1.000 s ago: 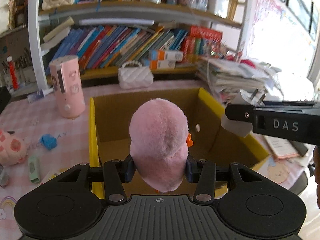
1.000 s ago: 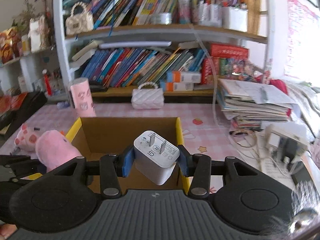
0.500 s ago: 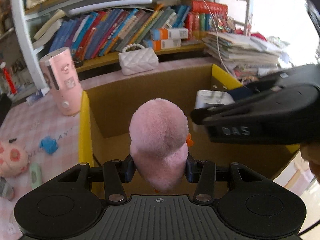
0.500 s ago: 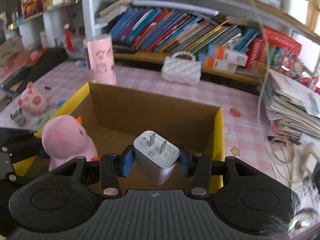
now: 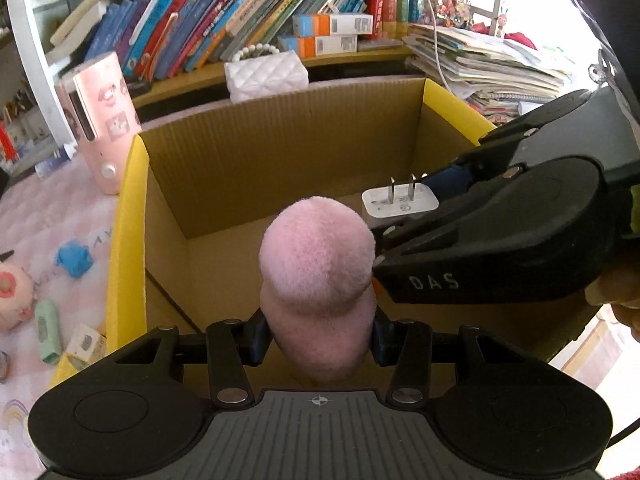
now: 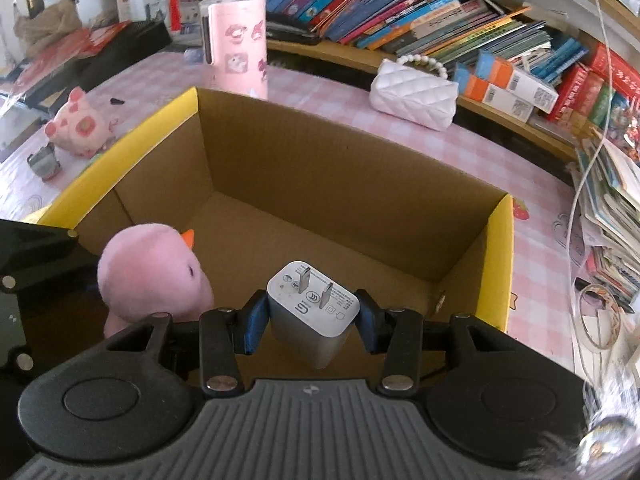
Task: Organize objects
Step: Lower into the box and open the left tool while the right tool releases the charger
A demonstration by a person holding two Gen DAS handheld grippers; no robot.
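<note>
My left gripper (image 5: 318,336) is shut on a pink plush duck (image 5: 316,264) and holds it inside the open cardboard box (image 5: 280,152) with yellow flaps. My right gripper (image 6: 310,320) is shut on a white plug charger (image 6: 312,308), prongs up, held over the box's inside. The duck also shows in the right wrist view (image 6: 152,276), at the box's near left. The charger also shows in the left wrist view (image 5: 400,202), just right of the duck. The box's far wall shows in the right wrist view (image 6: 320,156).
On the pink checked table left of the box lie a pink pig plush (image 6: 78,124), a blue toy (image 5: 74,258) and small items. A pink cylinder (image 6: 238,40) and a white quilted purse (image 6: 416,96) stand behind the box. Stacked papers (image 5: 492,64) sit on the right.
Both grippers have moved forward and down over the box. The duck and the charger now sit lower inside it, and the right gripper is closer to the duck.
</note>
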